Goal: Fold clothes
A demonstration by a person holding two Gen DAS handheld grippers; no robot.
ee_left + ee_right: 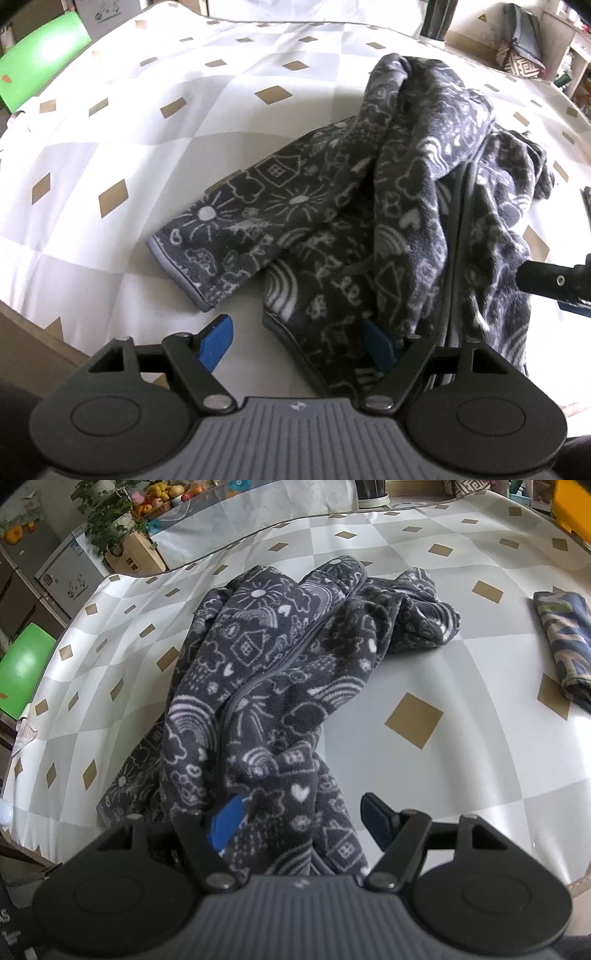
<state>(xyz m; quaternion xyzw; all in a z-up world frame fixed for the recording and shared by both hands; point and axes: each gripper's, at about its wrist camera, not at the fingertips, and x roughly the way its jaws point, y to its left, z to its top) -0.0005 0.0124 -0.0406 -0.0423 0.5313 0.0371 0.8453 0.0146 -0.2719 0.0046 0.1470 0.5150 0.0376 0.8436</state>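
left gripper [297, 341] sits low at the near table edge, jaws wide apart, blue pads [216, 341] showing. fabric of the dark fleece garment [369, 206] lies btwn them; right-hand pad is partly tucked under a fold, left-hand pad hangs over bare tablecloth [110, 147]. not clamped on anything.

right gripper [303, 821] also near the table edge, jaws spread wide. a hump of the garment [266, 686] rises btwn the fingers, left-hand blue pad [227, 825] touching or just beside the cloth, the other pad dark and over bare tablecloth [461, 672]. no pinch visible.

garment: charcoal w/ white doodle print (houses, rainbows, hearts, suns), crumpled in a heap on the checked grey/white cloth w/ tan diamonds. one sleeve w/ grey trim stretches flat toward the left in left wrist view; a piped seam runs up the middle in right wrist view.

farther right, a second folded cloth [565, 646], blue/multicolour, well apart from the heap. beyond table: green chair [22, 668], plant [107, 513] on a box, fruit [162, 494] on a counter.
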